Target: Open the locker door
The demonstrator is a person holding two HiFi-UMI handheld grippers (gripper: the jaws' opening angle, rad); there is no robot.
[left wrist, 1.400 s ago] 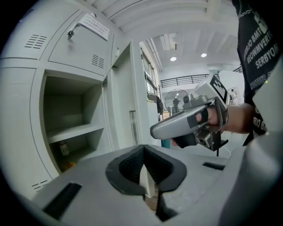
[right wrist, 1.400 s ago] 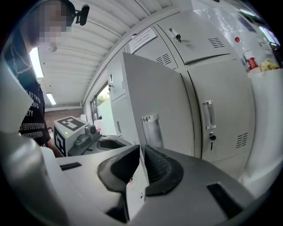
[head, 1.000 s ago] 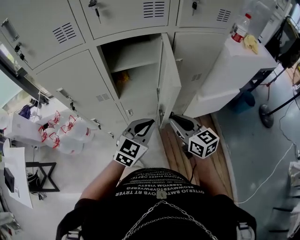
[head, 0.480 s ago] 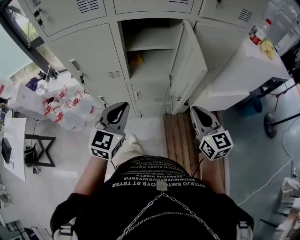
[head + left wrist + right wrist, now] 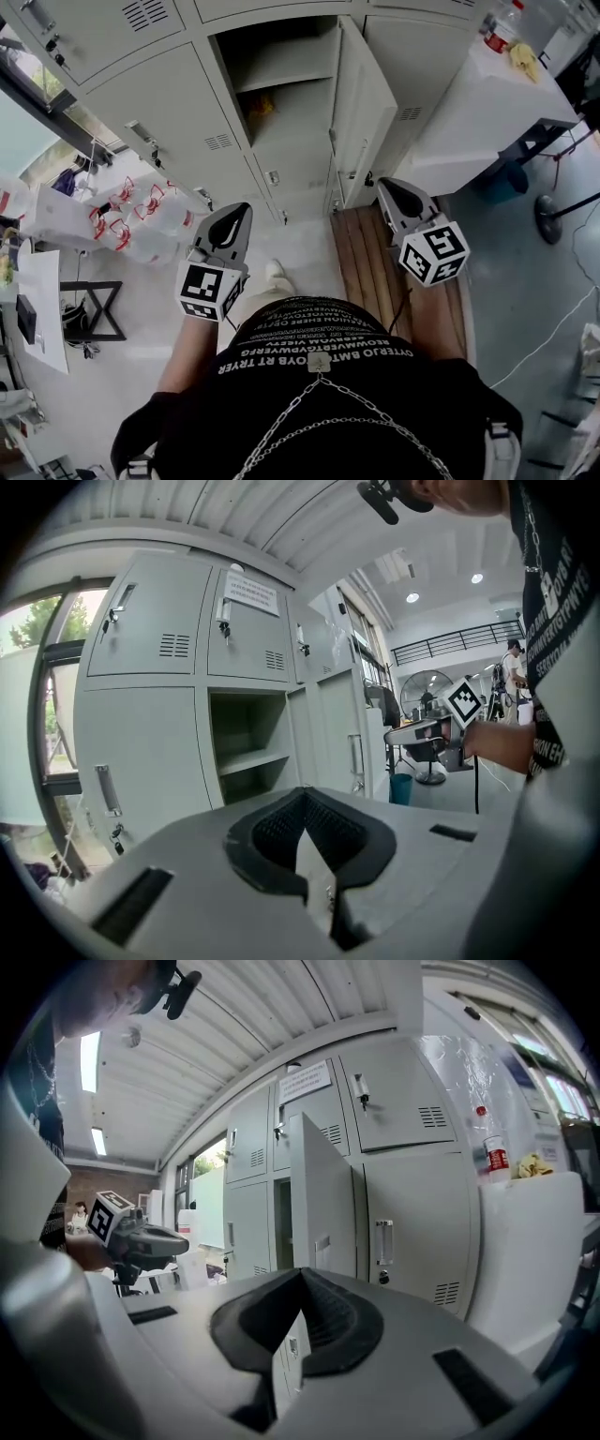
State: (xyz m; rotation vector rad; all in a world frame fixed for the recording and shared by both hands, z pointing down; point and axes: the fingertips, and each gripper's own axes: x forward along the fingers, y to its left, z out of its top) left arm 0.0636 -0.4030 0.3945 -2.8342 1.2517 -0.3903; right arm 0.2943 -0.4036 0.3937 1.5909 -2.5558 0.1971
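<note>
Plainly the largest thing here is the grey locker bank, filling the top of the head view; a white table stands against it at the upper right. The locker door, the task's thing, sits at top centre, swung out on its right-hand hinges until it stands roughly square to the bank; the compartment to its left lies open, a shelf showing inside. A wooden floor board lies below the door.

Both grippers hang low in the frame, apart from the door; the left gripper sits at centre left, its fingers clenched on nothing; the right gripper is just below the door's free edge but not touching it, its fingers likewise pressed together and empty.

The opening step looks done, and the hands seem to be in the backing-off stage. If a wider swing were wanted, the right gripper would have to part its fingers, reach the door's free edge and push it rightward; otherwise little remains.
</note>
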